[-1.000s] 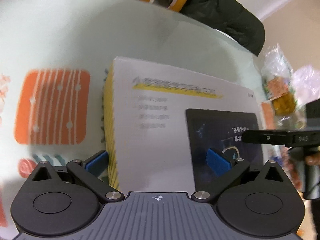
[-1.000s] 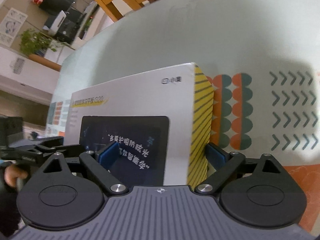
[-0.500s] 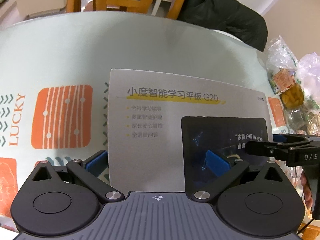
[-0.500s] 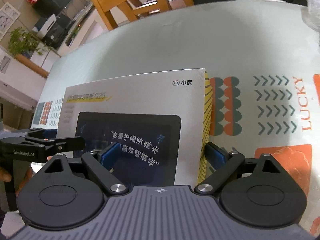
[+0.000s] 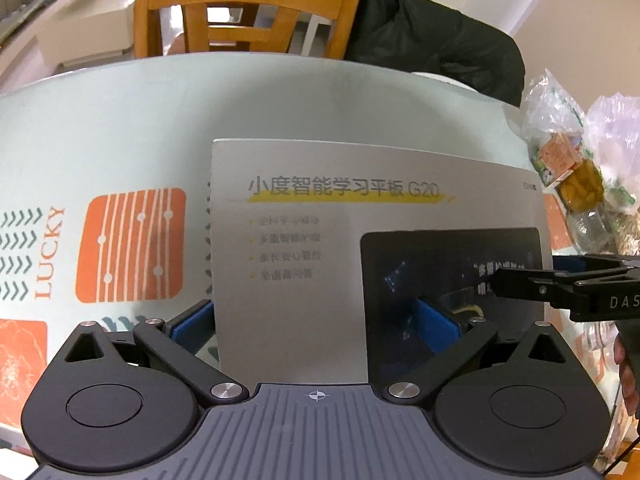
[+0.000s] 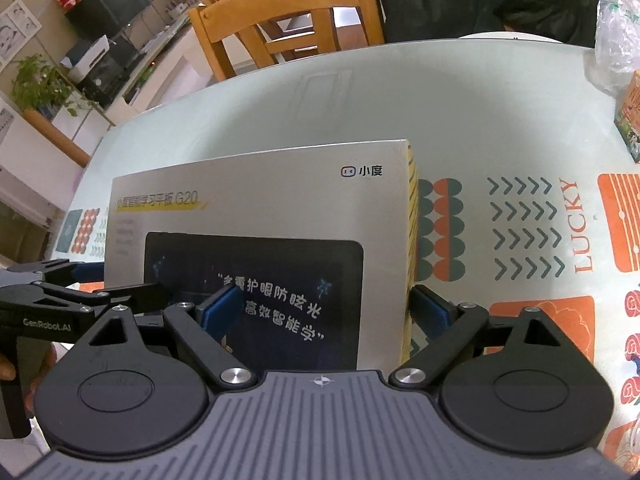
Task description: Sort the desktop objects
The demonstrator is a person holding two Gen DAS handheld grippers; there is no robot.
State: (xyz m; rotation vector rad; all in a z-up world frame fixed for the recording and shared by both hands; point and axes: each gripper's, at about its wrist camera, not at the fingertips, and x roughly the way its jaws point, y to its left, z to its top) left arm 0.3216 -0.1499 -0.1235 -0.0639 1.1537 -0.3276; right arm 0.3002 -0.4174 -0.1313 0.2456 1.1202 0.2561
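A flat silver tablet box with a yellow-striped side is held over the patterned table. My left gripper is shut across the thickness of its near left end, one blue pad on the printed face and the other behind the edge. At the box's other end my right gripper grips the same way, one pad past the striped side. Each gripper also shows in the other's view, the right one and the left one.
Plastic bags of snacks lie at the table's right side, and a small carton sits near them. A wooden chair and a dark jacket stand beyond the far edge. A hand holds the right gripper's handle.
The box has swung so its striped side no longer faces the left camera. Both views have tipped up, showing more of the far table edge and the chairs. Both grips are unchanged.
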